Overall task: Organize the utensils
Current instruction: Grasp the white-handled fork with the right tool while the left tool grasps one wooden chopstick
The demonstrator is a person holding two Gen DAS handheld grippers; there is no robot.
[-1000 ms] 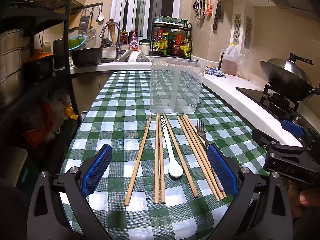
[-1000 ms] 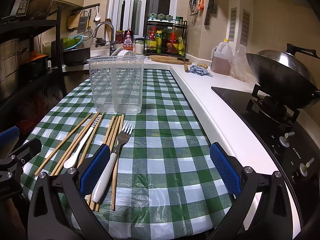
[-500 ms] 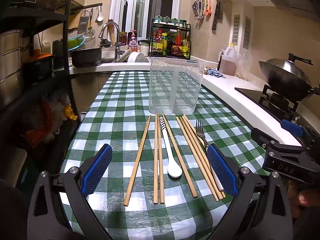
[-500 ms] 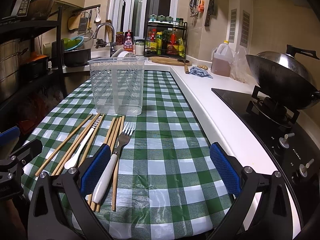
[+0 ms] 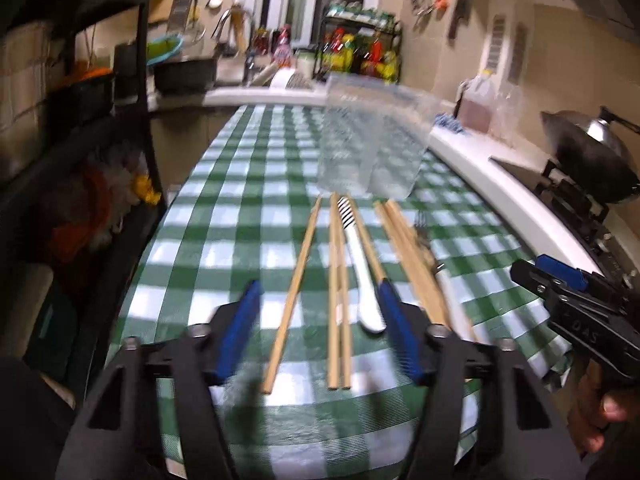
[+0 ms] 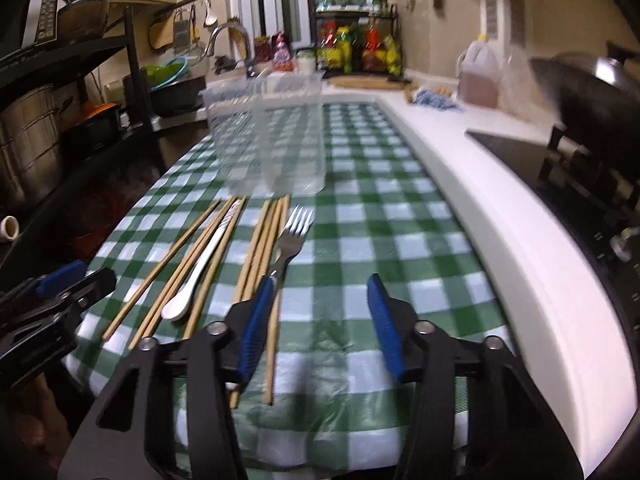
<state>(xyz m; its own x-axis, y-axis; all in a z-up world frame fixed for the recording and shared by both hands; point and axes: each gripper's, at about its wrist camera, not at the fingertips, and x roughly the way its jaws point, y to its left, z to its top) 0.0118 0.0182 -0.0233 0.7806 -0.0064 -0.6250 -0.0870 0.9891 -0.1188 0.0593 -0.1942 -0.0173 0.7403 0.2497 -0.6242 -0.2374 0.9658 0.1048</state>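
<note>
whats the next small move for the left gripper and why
Probably ease the left gripper down onto the chopsticks framed between its half-closed pads, which have just been closing but grip nothing. All utensils still lie on the cloth; the clear holder stands empty.

A dark wok [image 6: 588, 80] sits on the stove at three o'clock; a jug of brown liquid [image 6: 478, 80] and a rack of sauce bottles [image 6: 356, 46] at twelve; a steel pot [image 6: 28, 140] at nine.
</note>
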